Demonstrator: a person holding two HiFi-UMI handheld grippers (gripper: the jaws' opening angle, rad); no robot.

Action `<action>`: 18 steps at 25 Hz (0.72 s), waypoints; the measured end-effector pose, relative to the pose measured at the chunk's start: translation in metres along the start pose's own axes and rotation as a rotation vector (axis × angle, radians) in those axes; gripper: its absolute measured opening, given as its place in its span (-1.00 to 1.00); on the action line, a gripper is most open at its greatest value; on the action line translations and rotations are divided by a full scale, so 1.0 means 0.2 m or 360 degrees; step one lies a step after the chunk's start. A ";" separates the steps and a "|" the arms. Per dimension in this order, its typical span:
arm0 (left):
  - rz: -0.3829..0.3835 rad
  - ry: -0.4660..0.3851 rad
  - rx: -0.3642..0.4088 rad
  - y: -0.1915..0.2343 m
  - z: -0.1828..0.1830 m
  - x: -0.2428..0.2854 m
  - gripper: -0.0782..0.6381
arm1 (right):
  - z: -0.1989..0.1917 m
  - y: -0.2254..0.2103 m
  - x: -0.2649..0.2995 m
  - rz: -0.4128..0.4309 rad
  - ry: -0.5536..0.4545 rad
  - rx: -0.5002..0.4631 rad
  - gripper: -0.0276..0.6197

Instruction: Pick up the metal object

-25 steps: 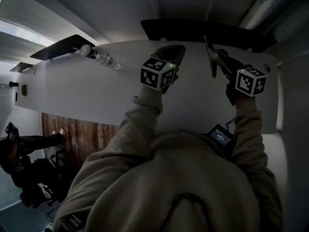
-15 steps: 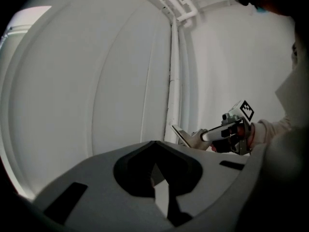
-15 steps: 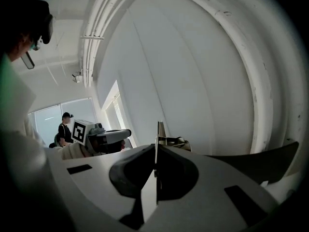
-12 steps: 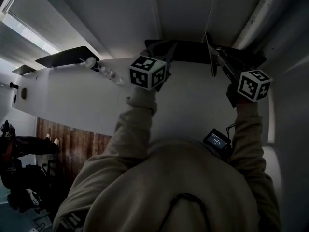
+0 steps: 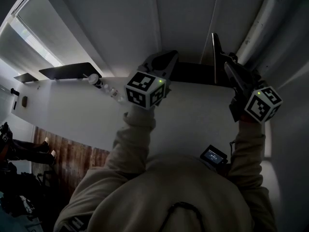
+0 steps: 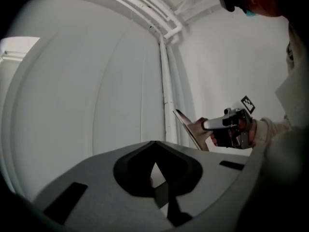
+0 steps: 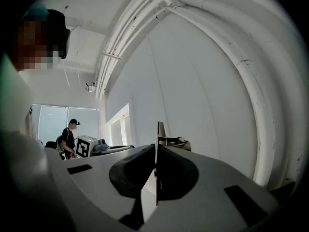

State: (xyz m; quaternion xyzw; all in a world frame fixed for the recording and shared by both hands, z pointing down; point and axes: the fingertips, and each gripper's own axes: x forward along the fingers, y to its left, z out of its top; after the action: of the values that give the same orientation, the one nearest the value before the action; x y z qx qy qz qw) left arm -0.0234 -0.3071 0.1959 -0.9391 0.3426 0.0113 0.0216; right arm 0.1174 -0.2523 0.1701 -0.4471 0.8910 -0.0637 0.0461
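Right gripper (image 5: 231, 67) clamped on thin metal plate (image 5: 215, 57), both grippers high against the wall.
Plate sits edge-on between the right jaws, sticks past the tips, well clear of the white desk (image 5: 72, 108). Left gripper (image 5: 163, 61) jaws together, nothing between them.

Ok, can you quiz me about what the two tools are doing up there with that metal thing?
1. True or false: the right tool is shut on the thin metal plate.
2. Which tool holds nothing? A) left tool B) right tool
3. Fill in: in the head view, the long table is coloured ____.
Key: 1 true; 2 A; 3 white.
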 end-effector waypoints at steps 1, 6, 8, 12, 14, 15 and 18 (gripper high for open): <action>0.0004 -0.0008 0.0005 0.00 0.03 0.00 -0.80 | 0.05 0.01 -0.01 -0.0002 -0.0017 -0.0026 -0.84; -0.0014 -0.0035 0.0018 0.00 0.10 -0.02 -0.80 | 0.20 0.06 -0.02 -0.0029 -0.0071 -0.0134 -0.84; -0.0029 -0.0027 0.0012 -0.02 0.09 -0.02 -0.80 | 0.18 0.05 -0.02 -0.0052 -0.0064 -0.0134 -0.84; -0.0084 0.0008 -0.0001 -0.07 0.05 0.02 -0.80 | 0.12 -0.03 -0.04 -0.0162 -0.0061 -0.0119 -0.84; -0.0112 0.0025 -0.0005 -0.07 0.04 0.04 -0.80 | 0.11 -0.06 -0.04 -0.0174 -0.0048 -0.0102 -0.84; -0.0118 0.0027 -0.0006 -0.07 0.04 0.05 -0.80 | 0.11 -0.06 -0.04 -0.0168 -0.0042 -0.0092 -0.84; -0.0117 0.0041 -0.0004 -0.09 0.04 0.03 -0.80 | 0.08 -0.03 -0.04 -0.0145 -0.0018 -0.0068 -0.84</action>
State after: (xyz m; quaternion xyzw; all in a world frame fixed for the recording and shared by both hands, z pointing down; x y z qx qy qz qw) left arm -0.0072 -0.2978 0.1882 -0.9512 0.3081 -0.0011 0.0166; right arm 0.1299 -0.2505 0.1561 -0.4885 0.8706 -0.0441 0.0384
